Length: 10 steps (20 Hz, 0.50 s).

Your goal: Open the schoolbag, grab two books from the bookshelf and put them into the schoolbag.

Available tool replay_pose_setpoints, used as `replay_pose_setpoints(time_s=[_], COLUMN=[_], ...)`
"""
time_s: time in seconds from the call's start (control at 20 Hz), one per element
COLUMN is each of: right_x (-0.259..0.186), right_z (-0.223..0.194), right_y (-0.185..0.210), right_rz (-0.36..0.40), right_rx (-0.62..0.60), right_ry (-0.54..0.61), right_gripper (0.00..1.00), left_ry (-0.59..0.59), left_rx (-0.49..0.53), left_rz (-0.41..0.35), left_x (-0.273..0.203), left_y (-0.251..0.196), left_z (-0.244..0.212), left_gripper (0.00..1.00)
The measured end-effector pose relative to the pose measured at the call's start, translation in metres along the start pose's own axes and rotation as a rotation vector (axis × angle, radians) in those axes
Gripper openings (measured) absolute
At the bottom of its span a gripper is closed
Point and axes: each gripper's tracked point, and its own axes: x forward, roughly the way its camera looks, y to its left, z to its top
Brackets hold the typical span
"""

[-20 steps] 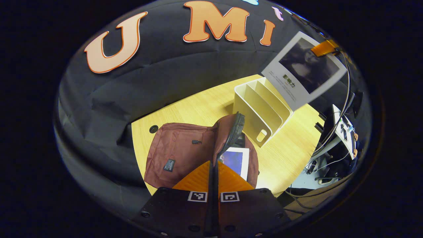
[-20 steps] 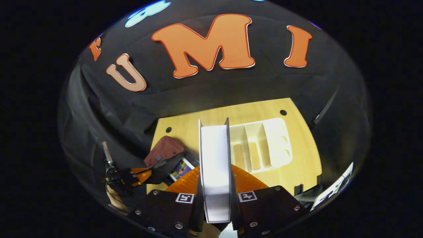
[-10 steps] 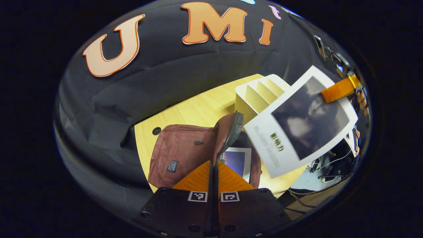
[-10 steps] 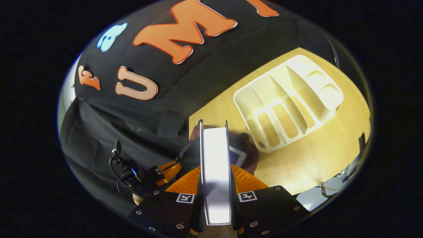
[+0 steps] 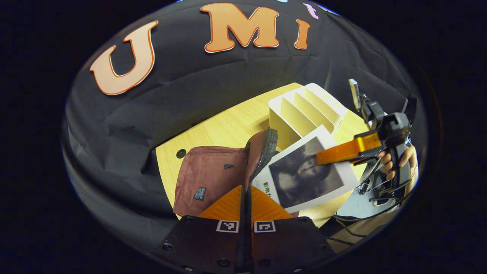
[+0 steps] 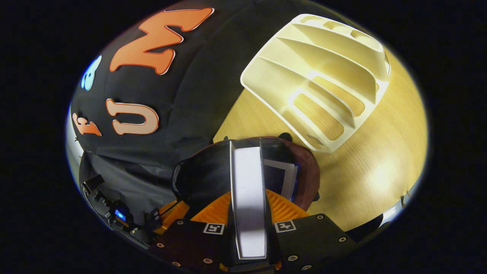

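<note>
The right gripper is clamped on a white-covered book, both fingers pressed against its two covers, with the page edges facing the camera. In the left gripper view that same book shows its dark picture cover, tilted, its lower end down at the open mouth of the schoolbag, and a hand grips the handle of the right gripper off to the right.

Straight ahead of the right gripper, beneath the held book, the schoolbag lies open on the wooden table. Another book, with a white border and a blue picture, is already inside it, just right of the held one.

The left gripper has its fingers drawn together on the raised flap of the bag, the zipper edge standing up just ahead of the tips. How firmly the cloth is pinched I cannot tell, since the flap hides behind the fingers.

The white bookshelf stands on the table beyond the bag, ahead and to the right of the right gripper, its slots showing bare dividers. From the left gripper it sits ahead and right, behind the tilted book.
</note>
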Motion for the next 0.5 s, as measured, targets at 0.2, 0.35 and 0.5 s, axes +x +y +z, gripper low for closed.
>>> replay_pose_setpoints(time_s=[0.2,0.35,0.5], right_x=[0.037,0.064,0.080], right_z=[0.004,-0.001,-0.016], right_y=[0.014,0.027,0.033], right_rz=[0.026,0.046,0.056], right_rx=[-0.040,-0.030,-0.005], right_ry=[-0.059,-0.103,-0.131], right_gripper=[0.33,0.33,0.33], left_ry=[-0.021,-0.047,-0.048], left_rx=[0.028,0.059,0.081], left_rz=[-0.012,-0.012,-0.021], left_x=[-0.003,-0.004,-0.003], left_y=[-0.010,-0.017,-0.024], left_z=[0.009,0.018,0.019], left_gripper=[0.01,0.01,0.01])
